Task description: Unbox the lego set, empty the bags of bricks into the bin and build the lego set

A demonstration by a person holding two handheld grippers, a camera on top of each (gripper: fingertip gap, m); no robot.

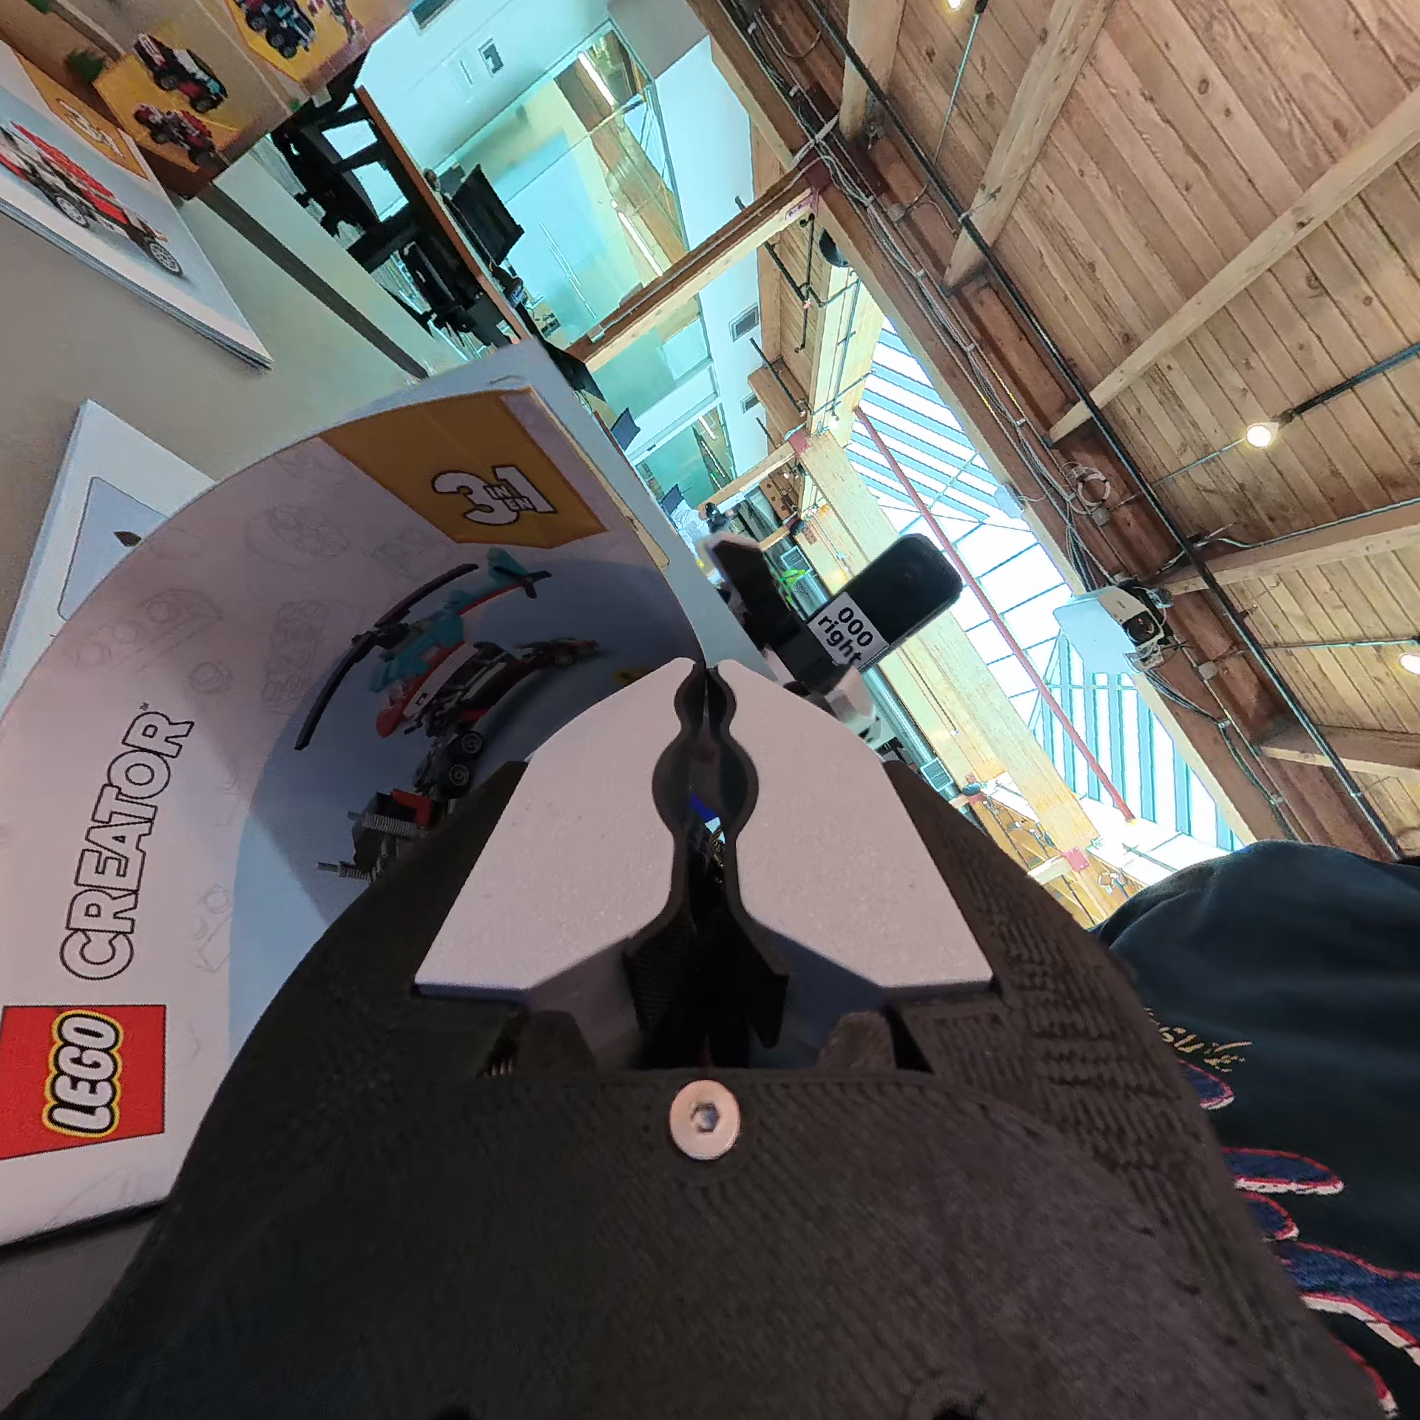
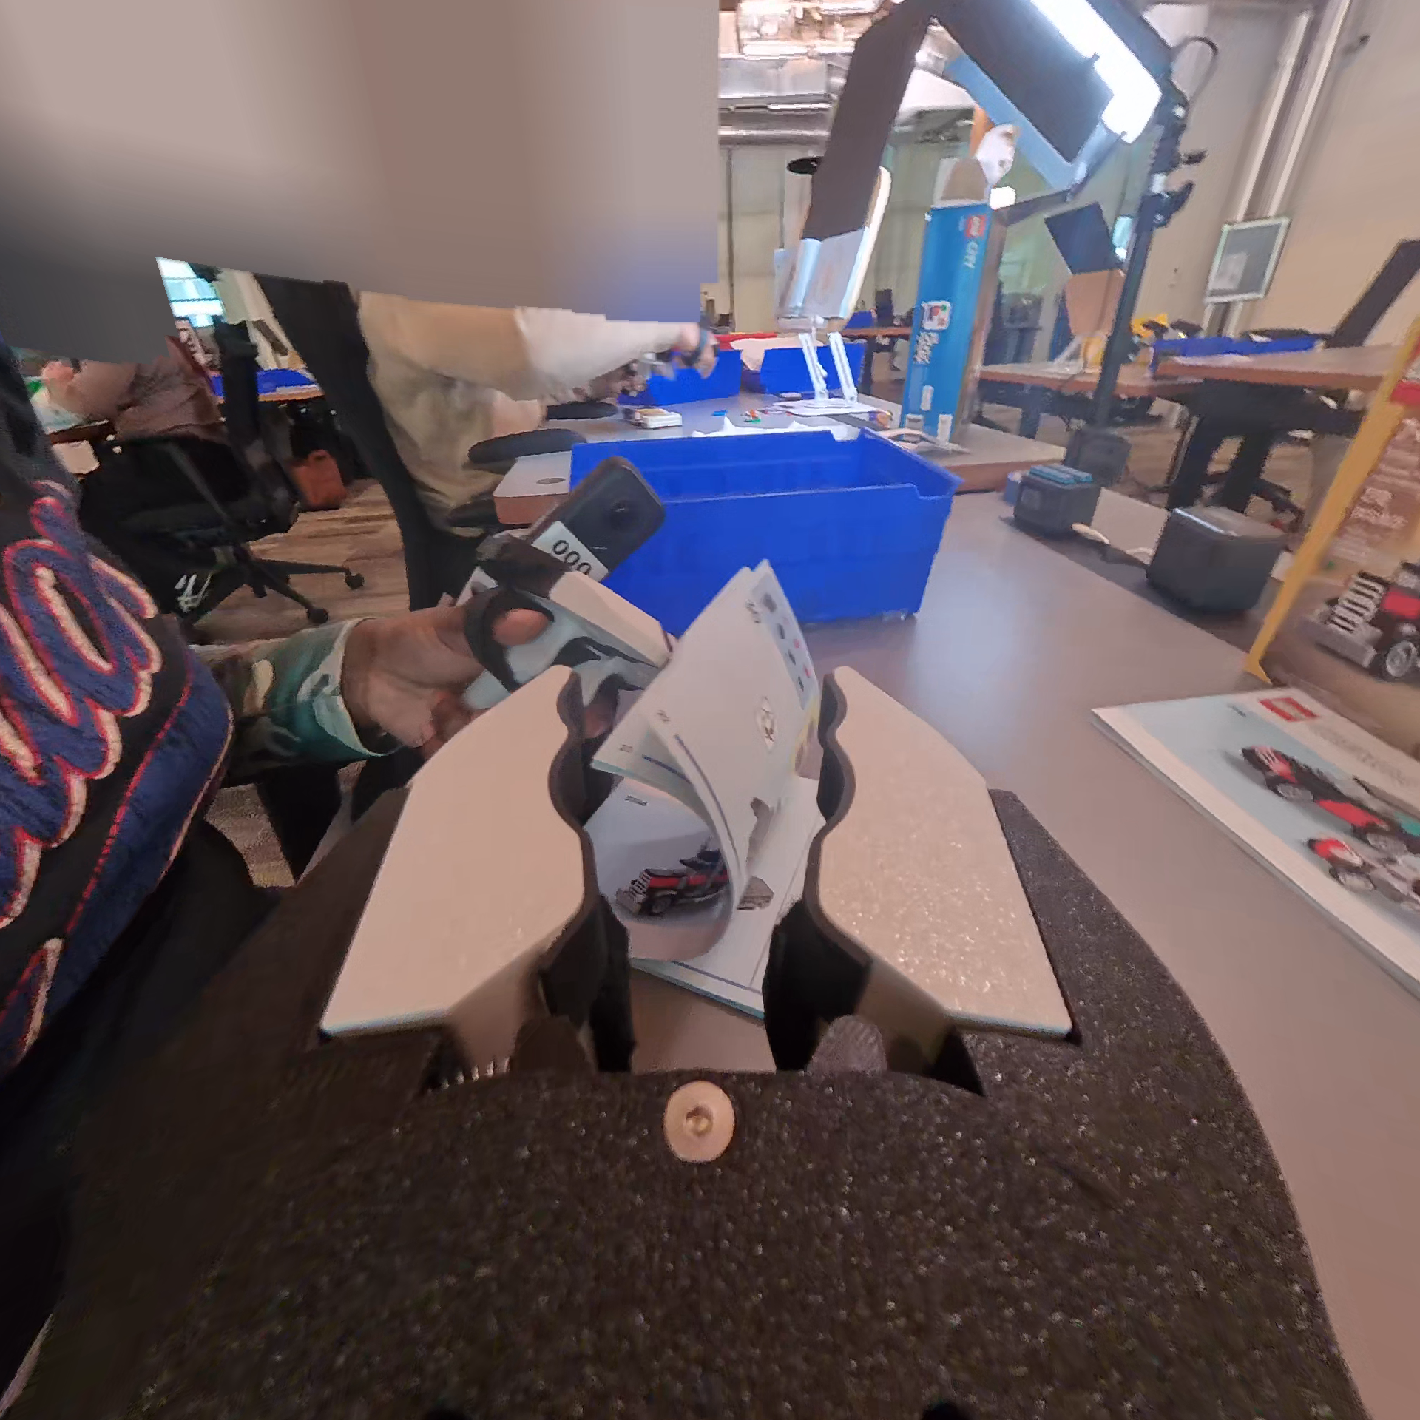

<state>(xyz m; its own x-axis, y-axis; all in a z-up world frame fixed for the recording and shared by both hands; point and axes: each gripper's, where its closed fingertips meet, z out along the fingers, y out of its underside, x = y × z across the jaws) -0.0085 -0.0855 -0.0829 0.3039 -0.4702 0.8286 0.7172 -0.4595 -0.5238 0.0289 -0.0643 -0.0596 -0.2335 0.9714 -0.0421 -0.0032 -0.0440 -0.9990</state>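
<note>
An instruction booklet (image 2: 691, 868) lies on the grey table (image 2: 1037, 653) with its cover and front pages curled upward. My left gripper (image 1: 707, 676) is shut on the edge of the lifted cover (image 1: 269, 653). In the right wrist view a hand holds the left gripper (image 2: 638, 645) at the booklet's left side. My right gripper (image 2: 703, 691) is open, with one finger on each side of the curled pages and touching nothing. It also shows beyond the cover in the left wrist view (image 1: 768, 615). A blue bin (image 2: 768, 530) stands behind the booklet.
A second booklet (image 2: 1291, 807) lies flat at the right, and it also shows in the left wrist view (image 1: 100, 215). A yellow-edged set box (image 2: 1368, 553) stands behind it. More boxes (image 1: 177, 100) stand at the table's far side. Another person sits at a neighbouring table.
</note>
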